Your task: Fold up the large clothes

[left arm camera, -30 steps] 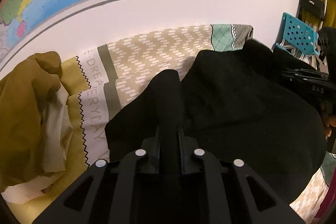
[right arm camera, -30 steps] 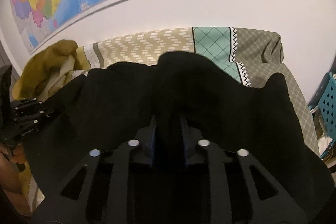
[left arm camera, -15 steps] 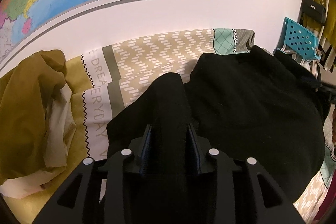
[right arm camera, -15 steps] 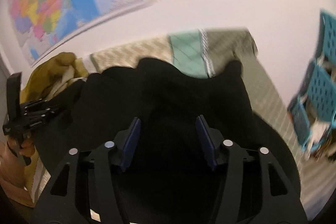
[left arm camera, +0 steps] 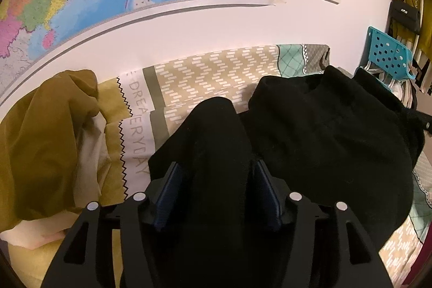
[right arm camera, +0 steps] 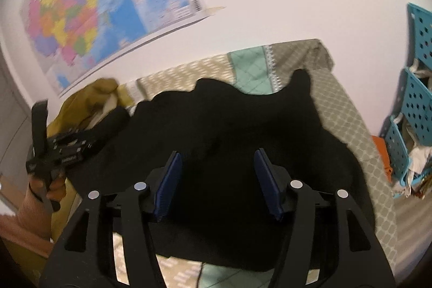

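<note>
both jaws have spread wide; black garment (left arm camera: 324,142) lies loose between them.

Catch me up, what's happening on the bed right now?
A person with two handheld grippers is folding a black garment on the patterned bedspread. Both the left gripper and the right gripper are open over the fabric, gripping nothing. An olive garment sits bunched to the left.
</note>
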Demonstrator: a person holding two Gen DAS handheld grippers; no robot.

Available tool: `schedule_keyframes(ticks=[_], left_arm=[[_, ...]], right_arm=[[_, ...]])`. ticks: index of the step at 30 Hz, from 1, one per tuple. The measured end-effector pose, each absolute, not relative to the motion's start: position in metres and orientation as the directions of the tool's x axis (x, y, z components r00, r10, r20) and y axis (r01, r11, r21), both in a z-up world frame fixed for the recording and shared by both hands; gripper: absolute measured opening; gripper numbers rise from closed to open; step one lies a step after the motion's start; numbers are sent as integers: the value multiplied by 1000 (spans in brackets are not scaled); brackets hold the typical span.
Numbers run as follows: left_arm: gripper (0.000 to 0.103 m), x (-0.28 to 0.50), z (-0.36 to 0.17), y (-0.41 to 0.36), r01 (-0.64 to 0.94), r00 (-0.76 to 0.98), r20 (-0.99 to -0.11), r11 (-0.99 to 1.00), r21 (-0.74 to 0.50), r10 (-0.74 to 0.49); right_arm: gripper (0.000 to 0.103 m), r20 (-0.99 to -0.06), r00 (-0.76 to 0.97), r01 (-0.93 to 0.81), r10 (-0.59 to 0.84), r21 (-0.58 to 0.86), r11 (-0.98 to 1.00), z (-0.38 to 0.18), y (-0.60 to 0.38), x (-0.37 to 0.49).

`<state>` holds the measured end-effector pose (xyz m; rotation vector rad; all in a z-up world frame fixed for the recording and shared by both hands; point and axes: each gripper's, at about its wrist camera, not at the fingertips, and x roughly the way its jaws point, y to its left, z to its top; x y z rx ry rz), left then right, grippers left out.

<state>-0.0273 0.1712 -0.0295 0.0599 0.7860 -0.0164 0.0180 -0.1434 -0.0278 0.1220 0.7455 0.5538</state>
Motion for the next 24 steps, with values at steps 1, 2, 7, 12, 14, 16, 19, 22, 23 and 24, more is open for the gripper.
schedule_keyframes(ticks=[1,2,7,12,14,16,19,22,23,24], left_arm=[[57,-29,-29,171,37,708,-706,998,43,4],[58,-31,-28,172,37,708,-707,999,40,2],[64,-38,-27,173,31,706,-708,999,32,1],[69,-49,-19,179,25,717,-697,1000,-2,-19],[72,-59,-12,181,31,732,-681,999,-11,-30],[72,-68,-6,182,43,743,-667,999,-18,-44],[72,-84,2,183,80,756,-649,996,-35,-83],[72,-99,2,179,126,755,-645,991,-34,-118],[72,-104,0,176,149,747,-650,988,-38,-138],[72,-106,-2,174,162,742,-654,986,-39,-148]], right_arm=[[57,-617,597,-436,513,286,853,-30,-140,17],[57,-626,595,-434,504,276,857,-33,-137,19],[58,-654,573,-408,493,294,864,-51,-135,32],[58,-656,577,-399,486,293,869,-52,-135,31],[59,-650,581,-396,490,300,868,-50,-137,29],[60,-643,590,-400,489,293,868,-45,-138,23],[62,-622,596,-423,508,294,857,-36,-139,12],[62,-603,595,-457,532,290,841,-29,-137,-1],[62,-599,590,-470,542,290,833,-27,-135,-5],[62,-597,587,-479,547,289,829,-27,-133,-8]])
